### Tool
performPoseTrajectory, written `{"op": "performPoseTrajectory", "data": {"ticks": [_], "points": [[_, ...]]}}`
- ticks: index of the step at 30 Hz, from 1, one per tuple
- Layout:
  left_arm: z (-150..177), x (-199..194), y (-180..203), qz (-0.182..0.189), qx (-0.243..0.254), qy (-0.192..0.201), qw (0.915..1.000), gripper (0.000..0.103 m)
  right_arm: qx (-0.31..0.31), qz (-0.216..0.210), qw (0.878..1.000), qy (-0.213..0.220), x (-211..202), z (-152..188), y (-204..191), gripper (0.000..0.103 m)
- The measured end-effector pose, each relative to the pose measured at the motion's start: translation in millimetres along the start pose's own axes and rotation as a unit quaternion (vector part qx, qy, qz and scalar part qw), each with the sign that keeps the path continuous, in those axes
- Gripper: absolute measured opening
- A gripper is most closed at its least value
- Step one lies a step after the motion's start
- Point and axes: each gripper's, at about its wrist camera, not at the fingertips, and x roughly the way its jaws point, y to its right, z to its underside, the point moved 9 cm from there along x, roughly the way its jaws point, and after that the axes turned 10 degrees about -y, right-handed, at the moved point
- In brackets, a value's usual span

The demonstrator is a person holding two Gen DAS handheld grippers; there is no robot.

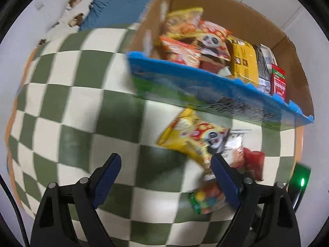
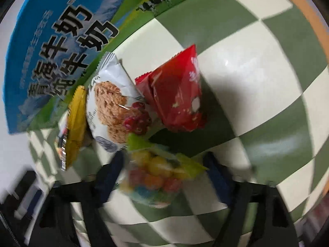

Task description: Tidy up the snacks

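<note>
A cardboard box [image 1: 242, 14] with a blue printed front [image 1: 185, 82] holds several snack packs. On the checked cloth [image 1: 82, 103] in front of it lie a yellow panda pack [image 1: 191, 135], a silver biscuit pack [image 2: 115, 107], a red pack [image 2: 178, 94] and a clear bag of coloured candy balls [image 2: 156, 175]. My left gripper [image 1: 165, 174] is open over the cloth, left of the pile. My right gripper [image 2: 164, 170] is open with its fingers on either side of the candy bag; the frame is blurred.
The milk-carton print of the box front [image 2: 61, 41] fills the upper left of the right wrist view. A blue cloth [image 1: 115, 8] and a patterned pillow [image 1: 72, 14] lie behind the table. A black device with a green light [image 1: 301, 182] is at the right.
</note>
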Motion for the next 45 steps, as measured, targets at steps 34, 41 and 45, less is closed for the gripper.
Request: {"op": "performPoseTrajectory", "data": {"ticks": [34, 41, 45], "points": [[-8.6, 76.3, 4.6, 0.013, -0.023, -0.080, 0.9964, 0.066, -0.143, 0.113, 0.983, 0.009, 6.3, 39.9, 25.2, 0.073], [54.0, 75.7, -27.8, -0.057, 0.071, -0.072, 0.9932, 0.066, -0.240, 0.125, 0.962, -0.015, 6.5, 65.3, 37.0, 0.070], [103.3, 81.3, -38.1, -0.050, 0.085, -0.102, 0.9899, 0.067, -0.266, 0.132, 0.955, -0.030, 21.8, 74.3, 23.6, 0.071]]}}
